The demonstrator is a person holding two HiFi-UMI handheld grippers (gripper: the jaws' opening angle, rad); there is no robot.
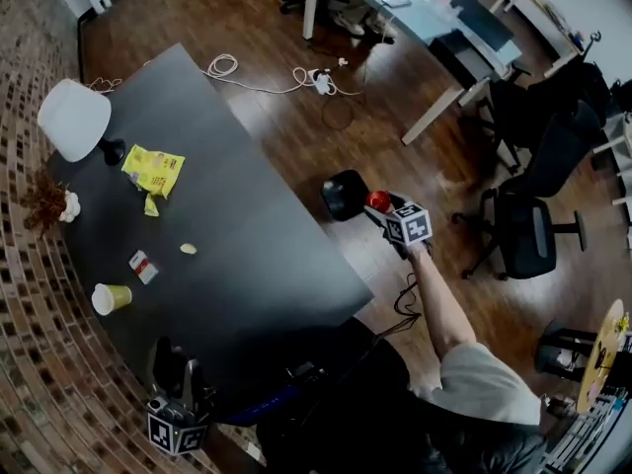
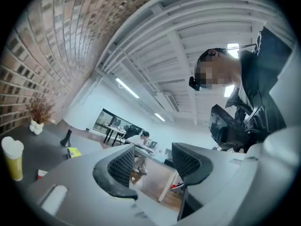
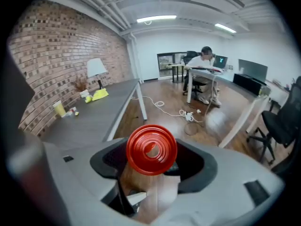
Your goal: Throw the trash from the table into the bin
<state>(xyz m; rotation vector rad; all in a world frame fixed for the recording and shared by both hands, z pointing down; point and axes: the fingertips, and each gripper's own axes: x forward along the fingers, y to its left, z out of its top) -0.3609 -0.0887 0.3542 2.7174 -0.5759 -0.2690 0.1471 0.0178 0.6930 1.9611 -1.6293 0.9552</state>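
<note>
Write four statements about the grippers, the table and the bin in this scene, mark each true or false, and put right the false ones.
1. The right gripper grips a red round object between its jaws. True.
2. The left gripper is clamped on the paper cup. False: its jaws stand apart with nothing between them, and the cup stands on the table.
3. A yellow snack bag lies on the table near the white lamp. True.
4. The black bin stands on the tabletop. False: it stands on the wooden floor beside the table, close to the right gripper.
</note>
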